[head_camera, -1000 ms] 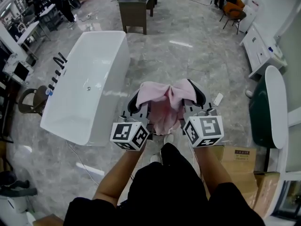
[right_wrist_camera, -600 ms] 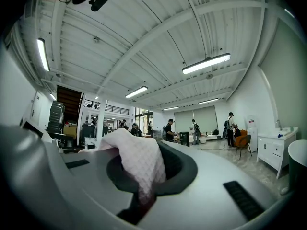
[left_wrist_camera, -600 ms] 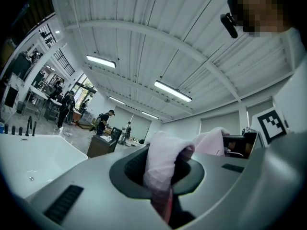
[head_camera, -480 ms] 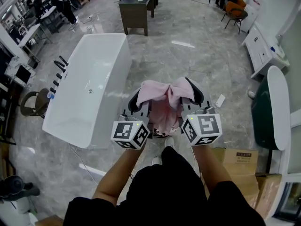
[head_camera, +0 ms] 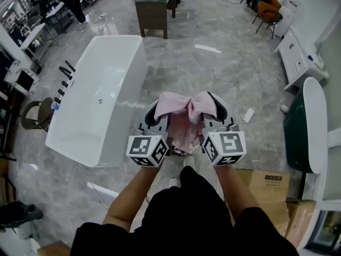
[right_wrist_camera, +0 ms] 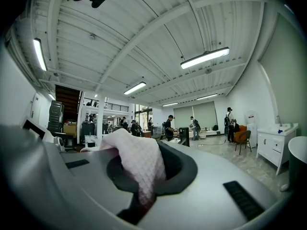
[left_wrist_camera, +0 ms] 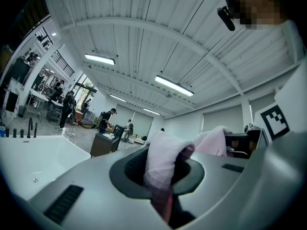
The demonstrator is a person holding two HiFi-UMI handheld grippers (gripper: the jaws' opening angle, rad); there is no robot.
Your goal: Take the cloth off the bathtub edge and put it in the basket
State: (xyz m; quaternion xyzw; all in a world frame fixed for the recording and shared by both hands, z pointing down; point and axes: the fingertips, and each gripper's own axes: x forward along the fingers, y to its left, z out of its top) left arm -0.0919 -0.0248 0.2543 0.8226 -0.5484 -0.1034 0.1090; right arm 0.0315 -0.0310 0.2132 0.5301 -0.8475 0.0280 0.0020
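Cloth [head_camera: 184, 122], pink, hangs between the left gripper [head_camera: 155, 115] and right gripper [head_camera: 218, 110], each gripper's jaws clamped on it, right of the white bathtub [head_camera: 101, 97].

Left gripper [head_camera: 155, 115], right gripper [head_camera: 219, 110]: fingers [right_wrist_camera: 230, 195] clamped

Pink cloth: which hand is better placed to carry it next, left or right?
Neither stands out. The left gripper and the right gripper are both shut on the pink cloth, side by side, and no basket shows. Both should probably carry it together.
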